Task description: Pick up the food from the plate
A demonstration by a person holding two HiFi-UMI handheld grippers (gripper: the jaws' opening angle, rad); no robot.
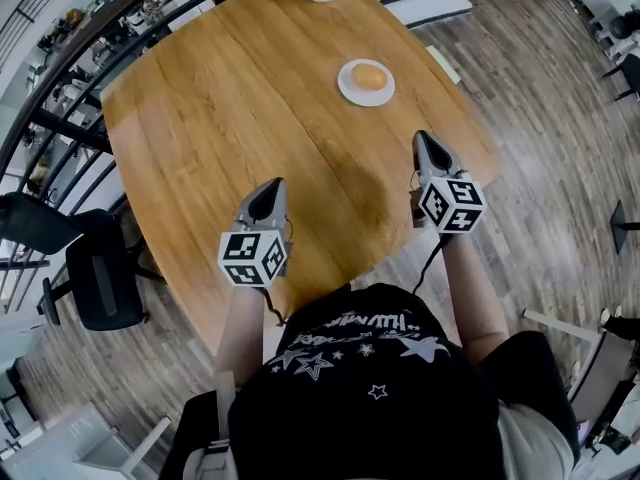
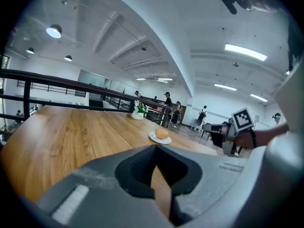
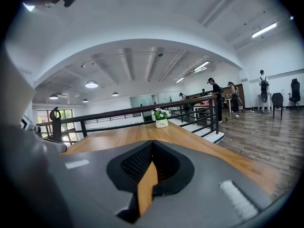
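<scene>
Wood-grain table [image 1: 230, 98], bounded at left by a dark railing [image 2: 57, 81], bears the white plate [image 1: 347, 88] with round orange food [image 1: 369, 76] toward its far right, while the left gripper [image 1: 268, 194] and right gripper [image 1: 426, 142] hover above the near edge, both pinched closed and empty.
</scene>
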